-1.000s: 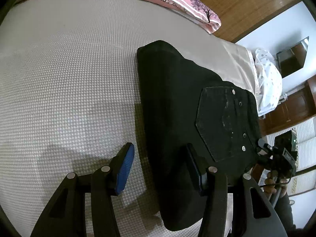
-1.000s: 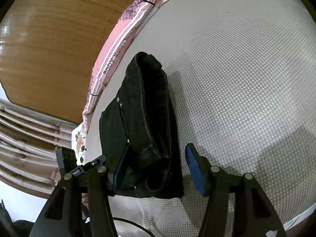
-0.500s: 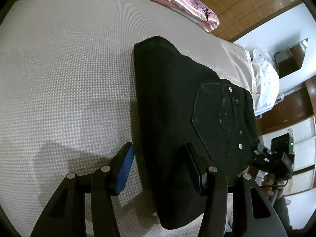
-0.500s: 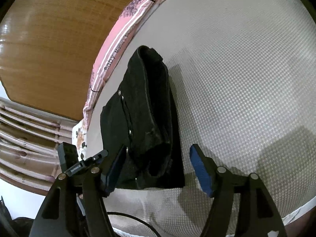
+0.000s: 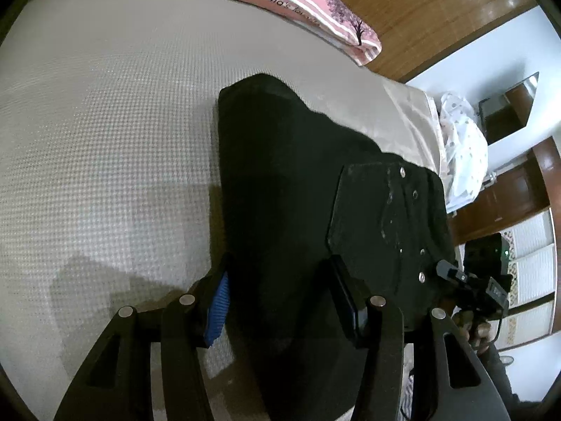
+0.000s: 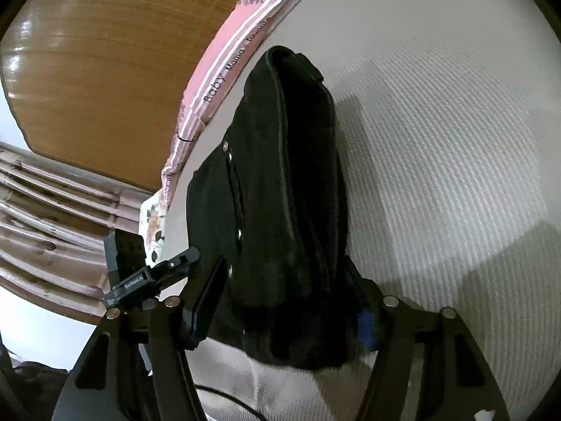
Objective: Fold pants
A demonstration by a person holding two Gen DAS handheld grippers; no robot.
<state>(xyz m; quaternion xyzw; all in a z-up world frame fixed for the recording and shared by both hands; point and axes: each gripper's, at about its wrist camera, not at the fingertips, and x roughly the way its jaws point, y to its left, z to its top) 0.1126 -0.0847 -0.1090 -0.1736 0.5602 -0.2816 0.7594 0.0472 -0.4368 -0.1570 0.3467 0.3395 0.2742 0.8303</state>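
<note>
Folded black denim pants (image 5: 298,210) lie on the beige textured bed (image 5: 105,140). Left gripper (image 5: 284,301) and right gripper (image 6: 284,301) each straddle one end; the right's jaws have just been closing; whether either clamps the fabric cannot be told.

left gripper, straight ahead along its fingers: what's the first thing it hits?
The folded black pants. Their near edge already sits between the left gripper fingers, so it would likely push into the fabric, with the mattress beneath.

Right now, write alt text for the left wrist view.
Folded black pants lie on a beige textured bedspread, back pocket facing up. The left claw straddles their near edge, its blue-padded fingers on either side. A pink striped pillow lies along a wooden headboard behind.
</note>
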